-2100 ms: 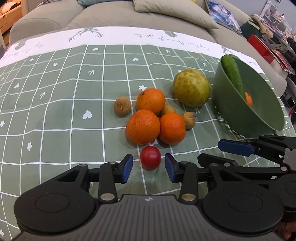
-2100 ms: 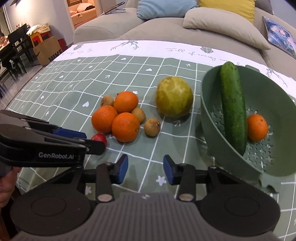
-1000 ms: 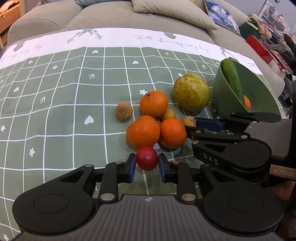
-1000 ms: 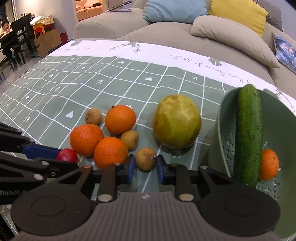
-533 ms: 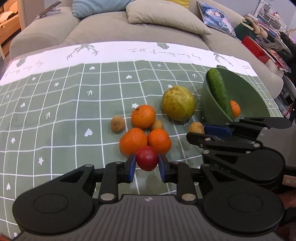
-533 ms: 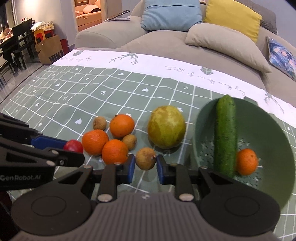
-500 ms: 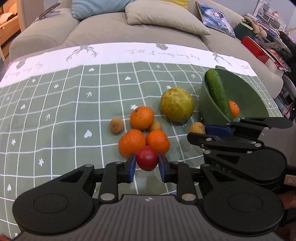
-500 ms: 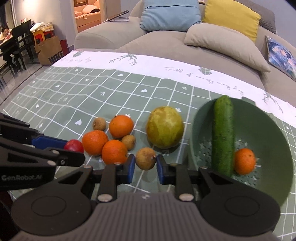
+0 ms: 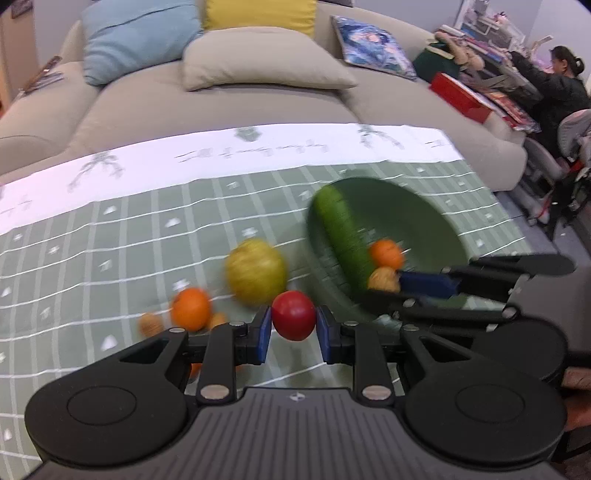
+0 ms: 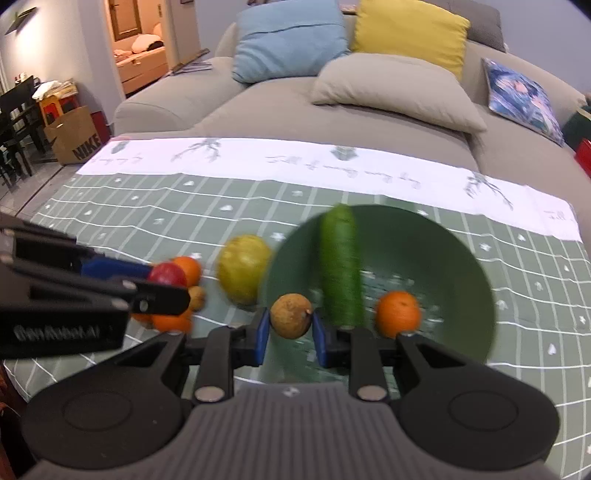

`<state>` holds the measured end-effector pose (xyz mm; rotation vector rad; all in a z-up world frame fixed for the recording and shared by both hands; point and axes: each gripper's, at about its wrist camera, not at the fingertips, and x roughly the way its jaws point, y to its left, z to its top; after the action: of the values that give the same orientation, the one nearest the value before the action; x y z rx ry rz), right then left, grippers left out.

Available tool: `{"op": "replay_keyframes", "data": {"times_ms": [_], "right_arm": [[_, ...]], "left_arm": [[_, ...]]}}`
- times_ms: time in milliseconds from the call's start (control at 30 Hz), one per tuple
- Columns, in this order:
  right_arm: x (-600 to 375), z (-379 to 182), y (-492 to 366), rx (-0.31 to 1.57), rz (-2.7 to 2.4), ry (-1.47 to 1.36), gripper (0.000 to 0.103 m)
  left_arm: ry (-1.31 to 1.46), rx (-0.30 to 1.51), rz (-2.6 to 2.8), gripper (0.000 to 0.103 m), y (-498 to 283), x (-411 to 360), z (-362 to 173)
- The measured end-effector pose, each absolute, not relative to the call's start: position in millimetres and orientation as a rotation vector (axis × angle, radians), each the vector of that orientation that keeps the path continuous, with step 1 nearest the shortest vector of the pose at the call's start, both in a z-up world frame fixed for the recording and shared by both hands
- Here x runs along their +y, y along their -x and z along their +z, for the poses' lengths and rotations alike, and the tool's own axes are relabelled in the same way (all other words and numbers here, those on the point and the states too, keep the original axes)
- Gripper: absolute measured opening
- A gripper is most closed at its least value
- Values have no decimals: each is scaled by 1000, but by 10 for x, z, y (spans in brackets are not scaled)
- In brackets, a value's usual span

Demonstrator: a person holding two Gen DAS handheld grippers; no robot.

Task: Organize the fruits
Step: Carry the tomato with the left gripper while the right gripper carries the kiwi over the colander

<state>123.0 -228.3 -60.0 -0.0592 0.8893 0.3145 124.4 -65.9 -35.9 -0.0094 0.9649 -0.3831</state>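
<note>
Background only: grey sofa (image 10: 280,107) behind the bench, with a light blue cushion (image 10: 288,40), yellow cushion (image 10: 410,33), beige cushion (image 10: 391,92) in front of those two, and a blue patterned cushion (image 10: 521,96) at the right end. Brown Nike paper bag (image 10: 75,136) on the floor at left, near dark chairs (image 10: 14,122). Lit doorway (image 10: 138,40) behind (room beyond too small to read). Seated person (image 9: 561,85) far right by cluttered shelves (image 9: 484,55).

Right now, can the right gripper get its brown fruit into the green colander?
Probably yes. The right gripper, shut on the small brown fruit, hangs over the green colander's near rim; only the cucumber and orange lie inside.
</note>
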Motion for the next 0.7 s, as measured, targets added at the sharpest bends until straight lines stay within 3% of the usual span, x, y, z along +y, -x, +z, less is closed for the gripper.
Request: {"op": "replay_keyframes", "data": {"times_ms": [700], "right_arm": [[-2856, -1051, -1673, 1091, 292, 94, 21]], "left_arm": [[28, 1182, -512, 29, -1797, -1430, -823]]}}
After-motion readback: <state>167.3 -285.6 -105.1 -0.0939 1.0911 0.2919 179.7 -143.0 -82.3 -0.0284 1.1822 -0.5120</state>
